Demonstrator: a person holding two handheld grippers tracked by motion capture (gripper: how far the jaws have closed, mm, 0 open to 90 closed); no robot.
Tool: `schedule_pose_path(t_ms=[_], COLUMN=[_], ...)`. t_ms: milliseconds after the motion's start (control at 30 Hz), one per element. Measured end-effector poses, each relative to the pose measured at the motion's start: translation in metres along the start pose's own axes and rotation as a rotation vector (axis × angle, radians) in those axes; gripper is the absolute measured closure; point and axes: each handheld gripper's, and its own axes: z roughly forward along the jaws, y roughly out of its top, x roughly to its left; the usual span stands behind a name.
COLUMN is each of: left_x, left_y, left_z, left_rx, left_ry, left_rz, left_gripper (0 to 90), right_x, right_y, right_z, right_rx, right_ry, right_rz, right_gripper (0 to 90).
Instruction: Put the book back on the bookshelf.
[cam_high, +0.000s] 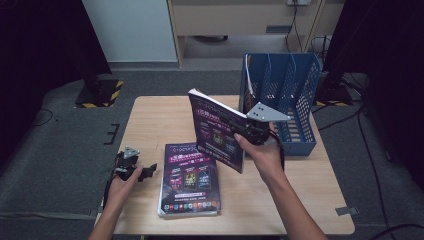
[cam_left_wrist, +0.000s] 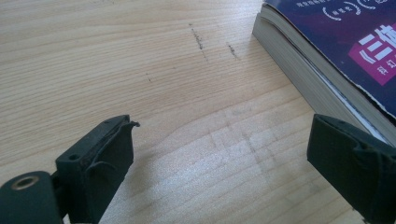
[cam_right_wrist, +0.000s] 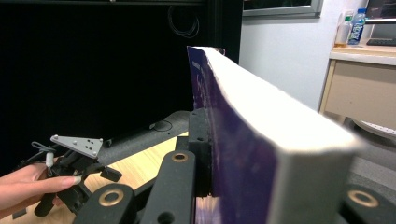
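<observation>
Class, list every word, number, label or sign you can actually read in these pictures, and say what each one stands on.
No text can be read with confidence.
Lifted book, held in the right gripper: cover print too blurred to read.
Flat book on the table: title and bottom row of icons too small to read.
Same flat book in the left gripper view: white characters on pink, cropped and blurred.
Bottles on the far counter: labels too small to read.

A book lies on the table, file rack behind right.
</observation>
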Motion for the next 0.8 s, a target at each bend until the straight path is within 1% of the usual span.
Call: schedule_pose_path(t_ms=[100,267,333,500,800], left_x=[0.000,0.001,0.001,0.000,0.001], left_y=[0.000,-0.001,-0.001,-0.001,-0.002], left_z=[0.000,0.000,0.000,0.001,0.001], left_rx=[0.001,0.009,0.010,0.009,0.020], left_ry=[0.002,0.008,0.009,0.010,0.021], left_rz=[0.001,0.003,0.005,0.001,0.009], left_gripper=[6.8,6.8,6.8,6.8,6.8], right_x=[-0.002,-0.005,-0.007,-0.008,-0.011], right_y=[-0.001,-0.004,-0.005,-0.006,-0.009], right_z=[-0.004,-0.011,-0.014,-0.018,-0.028], right_rx=[0.004,0.002,0.003,0.001,0.002], right_ry=[-0.003,-0.010,-0.011,-0.012,-0.017], right_rz=[-0.004,0.008,0.004,0.007,0.014], right_gripper=[82.6,82.6,82.6,82.6,82.6])
